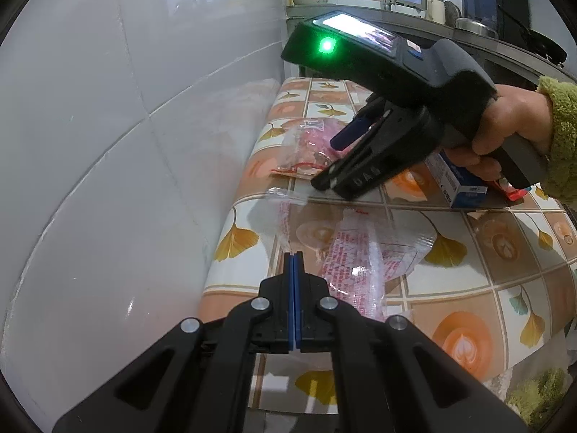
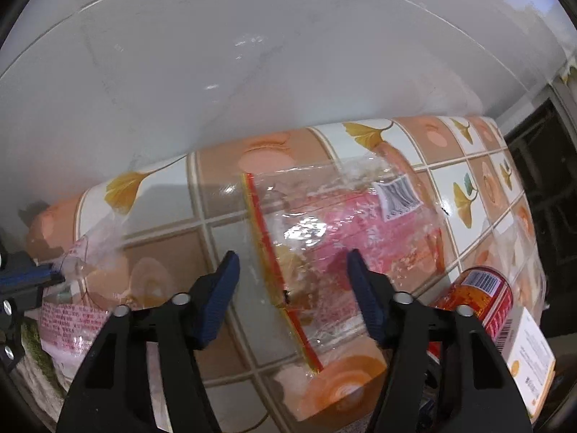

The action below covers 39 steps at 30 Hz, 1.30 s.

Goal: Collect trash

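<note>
Your right gripper (image 2: 292,270) hangs over the clear plastic bag with the pink print (image 2: 346,231), which lies flat on the tiled-pattern surface (image 2: 223,231) close to the white tiled wall (image 2: 252,72); its blue pads (image 2: 223,288) stand apart on either side of the bag's red and yellow sealed edge (image 2: 277,274), and nothing is pinched between them. This looks like the pick of that bag, so settle the tips down until they meet the film, straddle the stiffer sealed strip rather than the slack middle, and only then squeeze, since thin film tends to slide out of a shallow bite. Keep the tips steep so that they scrape under the edge instead of pushing the bag toward the wall. Mind the red can (image 2: 476,299) and the white carton (image 2: 530,364) just beside your right finger; a sideways drift could knock them. Your left gripper (image 1: 294,256) is pressed together at the edge of the other printed wrapper (image 1: 364,252) nearer you, though whether it truly pinches the film is hard to tell, so check that hold before you lift. The blue box (image 1: 458,184) near your right hand (image 1: 505,133) waits for later.
</note>
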Available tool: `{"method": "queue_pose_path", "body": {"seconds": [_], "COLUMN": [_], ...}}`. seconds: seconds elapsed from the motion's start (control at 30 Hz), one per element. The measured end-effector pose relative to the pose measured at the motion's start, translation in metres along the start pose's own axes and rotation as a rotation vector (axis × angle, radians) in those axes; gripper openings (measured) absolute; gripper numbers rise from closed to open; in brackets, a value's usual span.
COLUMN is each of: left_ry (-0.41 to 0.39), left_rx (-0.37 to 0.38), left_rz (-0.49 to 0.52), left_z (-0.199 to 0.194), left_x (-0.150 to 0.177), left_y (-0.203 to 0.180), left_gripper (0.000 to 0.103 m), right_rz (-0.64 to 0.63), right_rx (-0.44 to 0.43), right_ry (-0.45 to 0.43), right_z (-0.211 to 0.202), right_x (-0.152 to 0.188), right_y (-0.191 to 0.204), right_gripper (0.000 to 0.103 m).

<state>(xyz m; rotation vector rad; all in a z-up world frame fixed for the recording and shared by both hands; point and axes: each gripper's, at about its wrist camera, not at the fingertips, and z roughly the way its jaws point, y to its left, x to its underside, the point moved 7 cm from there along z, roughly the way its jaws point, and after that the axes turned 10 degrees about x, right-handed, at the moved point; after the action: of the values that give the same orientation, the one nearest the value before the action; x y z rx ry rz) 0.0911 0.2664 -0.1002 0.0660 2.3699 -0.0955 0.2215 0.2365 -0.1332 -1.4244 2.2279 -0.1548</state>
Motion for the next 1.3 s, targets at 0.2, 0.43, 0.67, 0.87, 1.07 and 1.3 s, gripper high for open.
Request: {"method": "queue_pose_path", "body": {"seconds": [0.2,0.43,0.67,0.87,1.07,1.3], "left_ry": [0.0,-0.005,-0.029,-0.079,-0.133,-0.208], "left_rx": [0.005,0.003,0.002,0.009,0.014,0.003], "left_rz": [-0.002,0.001,0.009,0.024,0.017,0.031], "left_z": [-0.002,-0.002,-0.007,-0.018,-0.031,-0.054], "left_x": [0.0,-0.001,-0.004,-0.013,-0.029,-0.052], "left_y": [-0.001,-0.001,-0.003,-0.009,-0.011,-0.02], "left_gripper": [0.0,0.0,0.0,0.0,0.0,0.0], "right_rz": [0.057,0.091,0.148,0.226,0.307,0.392], "right_rx": [-0.051,-0.065,-0.087,-0.122,-0.168,-0.211], "right_ry": [0.017,-0.02,-0.09,-0.193,-0.308,-0.433], "right_z": [0.001,-0.01,-0.048,-0.095,-0.152,-0.204], "right_x": [0.005,0.006,0.011,0.014,0.013,0.023], "right_y": [-0.004,-0.007,-0.007,-0.023,-0.037,-0.056], "right_gripper": [0.014,0.0,0.0,0.0,0.0,0.0]}}
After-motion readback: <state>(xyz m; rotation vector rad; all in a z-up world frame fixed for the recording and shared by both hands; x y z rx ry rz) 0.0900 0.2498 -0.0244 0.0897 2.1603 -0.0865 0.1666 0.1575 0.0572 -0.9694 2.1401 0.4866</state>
